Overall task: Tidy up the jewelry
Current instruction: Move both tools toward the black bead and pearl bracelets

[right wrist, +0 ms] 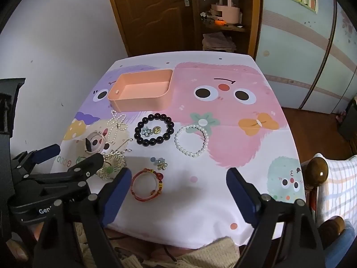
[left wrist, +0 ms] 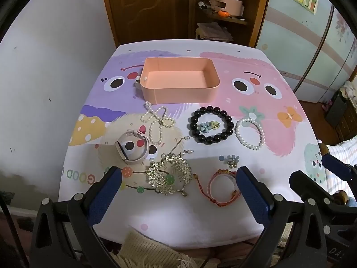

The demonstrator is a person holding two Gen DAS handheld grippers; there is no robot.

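Cartoon tablecloth [left wrist: 279,174], empty pink tray [left wrist: 178,89]

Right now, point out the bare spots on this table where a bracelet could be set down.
Free: the near strip below the red bracelet, the right side past the pearl bracelet, and the far right beside the pink box, itself empty. Crowded: the left-centre, where the watch, pearl necklace, gold hair comb and black bead bracelet cluster.

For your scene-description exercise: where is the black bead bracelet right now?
In both views the black bead bracelet lies mid-table in front of the pink tray, between the pearl necklace and the white pearl bracelet.
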